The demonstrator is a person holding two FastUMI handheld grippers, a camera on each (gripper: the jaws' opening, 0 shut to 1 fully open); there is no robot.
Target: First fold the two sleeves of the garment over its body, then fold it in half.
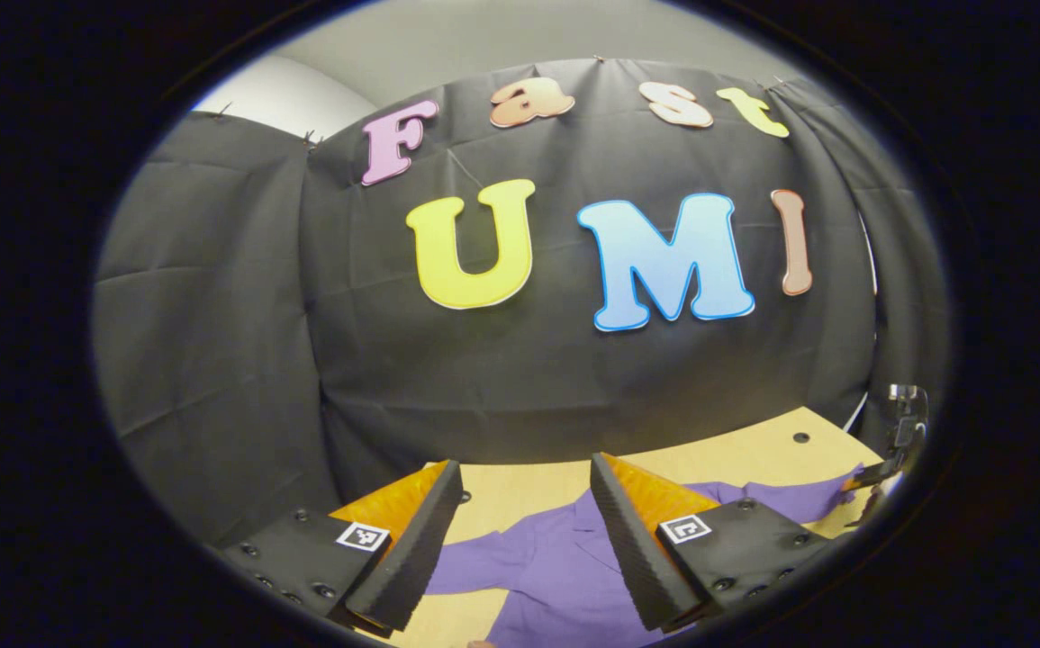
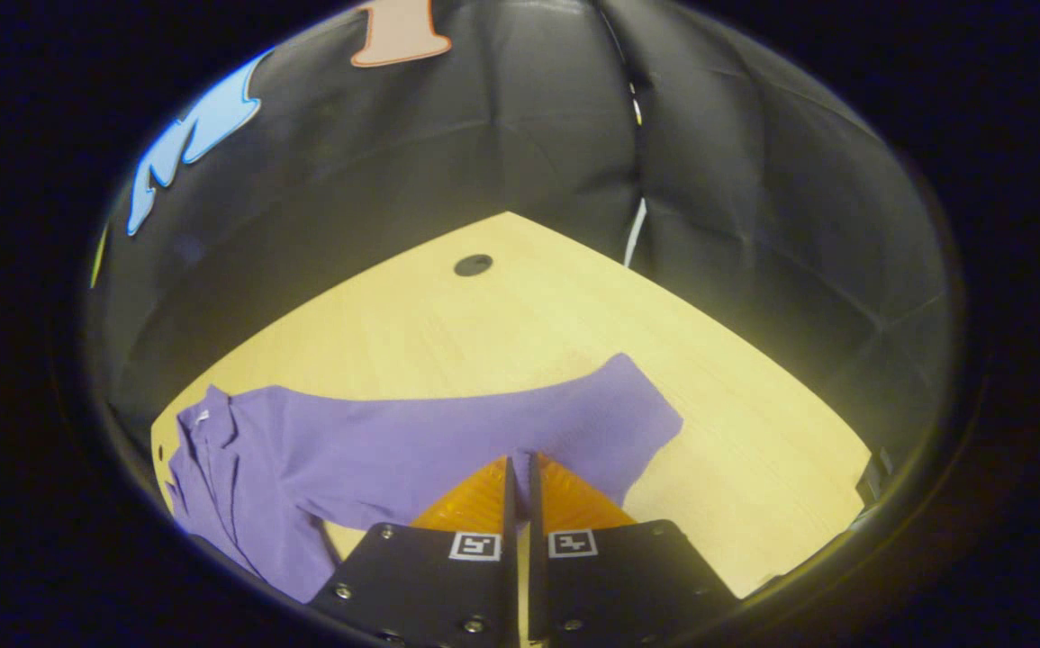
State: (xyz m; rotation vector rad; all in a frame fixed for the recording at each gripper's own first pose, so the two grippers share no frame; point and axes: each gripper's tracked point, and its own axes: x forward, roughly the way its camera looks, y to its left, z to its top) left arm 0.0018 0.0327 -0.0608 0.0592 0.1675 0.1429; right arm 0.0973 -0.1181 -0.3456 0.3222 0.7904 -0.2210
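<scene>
Your right gripper pinches the outstretched sleeve of the purple garment on the table, your left gripper gapes wide above its body, so both folds remain.

my left gripper carries black finger blocks with small dark screws, each bearing a square black-and-white marker, the fingers ribbed along their edges. my right gripper has the same black blocks, screws and paired square markers.
</scene>
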